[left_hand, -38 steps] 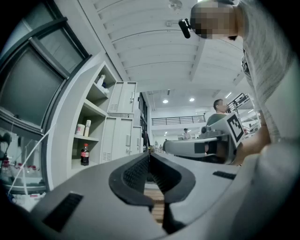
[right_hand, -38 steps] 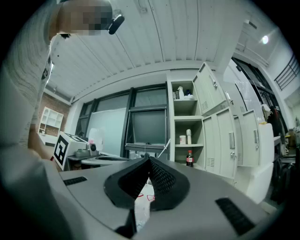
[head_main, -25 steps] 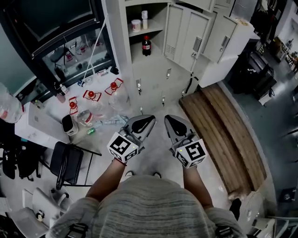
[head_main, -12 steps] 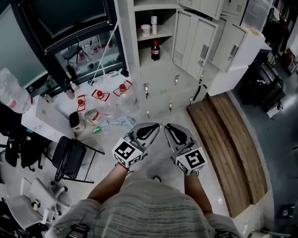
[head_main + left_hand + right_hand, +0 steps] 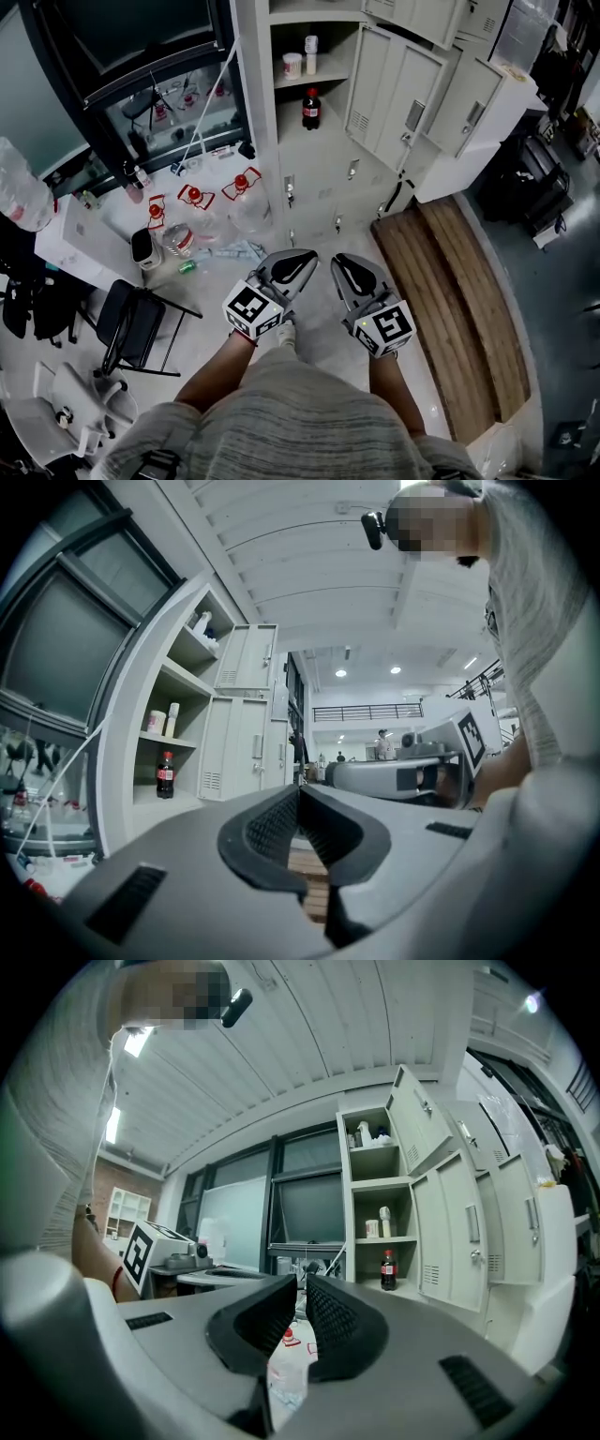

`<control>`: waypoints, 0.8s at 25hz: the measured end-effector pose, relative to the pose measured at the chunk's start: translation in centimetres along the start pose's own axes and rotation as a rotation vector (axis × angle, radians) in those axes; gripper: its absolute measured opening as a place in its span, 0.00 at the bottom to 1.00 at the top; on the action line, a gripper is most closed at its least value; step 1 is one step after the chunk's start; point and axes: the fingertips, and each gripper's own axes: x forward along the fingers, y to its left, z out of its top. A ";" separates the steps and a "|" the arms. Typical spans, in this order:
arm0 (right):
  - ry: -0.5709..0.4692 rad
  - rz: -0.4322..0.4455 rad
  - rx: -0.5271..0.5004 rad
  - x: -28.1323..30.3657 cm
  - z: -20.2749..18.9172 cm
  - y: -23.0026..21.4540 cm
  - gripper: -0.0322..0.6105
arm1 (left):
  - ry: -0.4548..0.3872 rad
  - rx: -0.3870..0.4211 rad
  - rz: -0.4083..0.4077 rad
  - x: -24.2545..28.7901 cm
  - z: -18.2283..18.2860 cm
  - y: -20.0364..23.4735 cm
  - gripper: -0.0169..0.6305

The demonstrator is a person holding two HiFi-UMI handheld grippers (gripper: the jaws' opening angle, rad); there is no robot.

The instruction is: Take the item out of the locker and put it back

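Observation:
A dark cola bottle (image 5: 310, 108) with a red label stands upright on the lower shelf of the open locker (image 5: 330, 141). It also shows in the left gripper view (image 5: 165, 775) and the right gripper view (image 5: 388, 1269). On the shelf above stand a small cup (image 5: 292, 64) and a white bottle (image 5: 310, 44). My left gripper (image 5: 302, 258) and right gripper (image 5: 339, 260) are held side by side, level, well short of the locker. Both are shut with nothing between the jaws, as the left gripper (image 5: 298, 789) and right gripper (image 5: 302, 1283) show close up.
Red-capped water jugs (image 5: 242, 183) and loose bottles lie on the floor left of the locker. A black folding chair (image 5: 131, 323) stands at the lower left. A wooden platform (image 5: 450, 281) runs along the right. Open locker doors (image 5: 403, 94) swing out to the right of the shelves.
The head view has shifted, so the locker and bottle now sit further right in the picture. Both grippers dropped slightly, still side by side and shut.

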 end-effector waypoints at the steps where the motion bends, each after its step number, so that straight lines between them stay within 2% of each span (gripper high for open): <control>1: 0.005 0.002 0.002 0.6 -0.2 -0.4 0.09 | -0.004 -0.004 0.001 0.4 0.0 0.7 0.04; 11: 0.030 -0.018 0.004 8.1 -0.5 -6.9 0.09 | -0.020 -0.037 -0.002 5.4 -0.2 10.3 0.04; 20: 0.012 -0.053 0.003 15.1 -0.3 -10.9 0.09 | -0.053 -0.023 -0.031 8.7 0.8 17.4 0.04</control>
